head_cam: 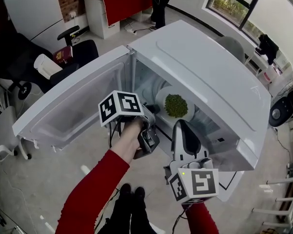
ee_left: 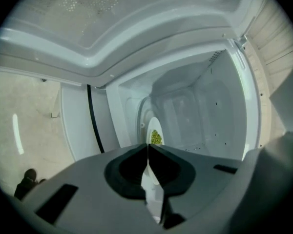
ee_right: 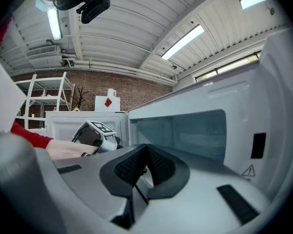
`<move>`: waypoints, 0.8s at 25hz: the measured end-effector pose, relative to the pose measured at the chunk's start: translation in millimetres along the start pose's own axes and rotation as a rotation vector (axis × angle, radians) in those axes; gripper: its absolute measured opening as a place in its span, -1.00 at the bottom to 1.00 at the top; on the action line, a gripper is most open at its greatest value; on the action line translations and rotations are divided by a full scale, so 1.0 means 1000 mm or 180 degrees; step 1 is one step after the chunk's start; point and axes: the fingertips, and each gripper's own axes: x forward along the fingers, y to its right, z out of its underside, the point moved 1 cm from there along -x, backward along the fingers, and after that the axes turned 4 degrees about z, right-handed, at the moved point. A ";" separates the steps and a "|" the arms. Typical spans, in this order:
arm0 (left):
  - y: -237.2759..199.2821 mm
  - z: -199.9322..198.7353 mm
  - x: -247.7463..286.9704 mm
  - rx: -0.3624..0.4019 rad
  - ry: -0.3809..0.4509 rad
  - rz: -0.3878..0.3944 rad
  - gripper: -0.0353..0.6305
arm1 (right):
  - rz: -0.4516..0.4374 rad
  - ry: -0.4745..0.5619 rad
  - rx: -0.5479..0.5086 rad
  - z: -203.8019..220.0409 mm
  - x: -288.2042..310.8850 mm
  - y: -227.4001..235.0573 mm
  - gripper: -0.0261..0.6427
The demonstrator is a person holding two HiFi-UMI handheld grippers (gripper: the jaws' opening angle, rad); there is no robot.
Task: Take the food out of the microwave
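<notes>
Head view: white microwave (head_cam: 210,72) with its door (head_cam: 73,101) swung wide toward 9 o'clock. The plate (head_cam: 162,97) of green food (head_cam: 176,105) is inside the cavity near the front opening, and the left hand-held gripper (head_cam: 154,110) is at the plate's 9 o'clock edge. In the left gripper view its jaws are pinched almost together on the plate's near rim, with the plate edge-on in line with the seam and the food just past the tips. The right hand-held gripper (head_cam: 181,126) hangs outside the opening at the plate's 6 o'clock, jaws closed on nothing, aimed at the microwave front.
</notes>
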 end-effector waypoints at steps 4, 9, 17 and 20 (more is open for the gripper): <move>-0.004 0.001 -0.005 -0.0018 -0.0004 0.0015 -0.82 | -0.0017 -0.0044 -0.0023 0.004 0.000 -0.003 -0.88; -0.005 0.000 -0.004 -0.0036 -0.0011 0.0056 -0.82 | -0.0026 -0.0080 -0.0045 0.007 0.001 -0.003 -0.88; -0.003 0.003 -0.004 0.0043 -0.0032 0.0138 -0.81 | -0.0020 -0.0049 -0.0058 0.002 0.000 -0.002 -0.88; -0.001 0.005 -0.005 0.0076 -0.0071 0.0221 -0.74 | -0.0017 -0.0036 -0.0063 -0.001 -0.001 -0.002 -0.88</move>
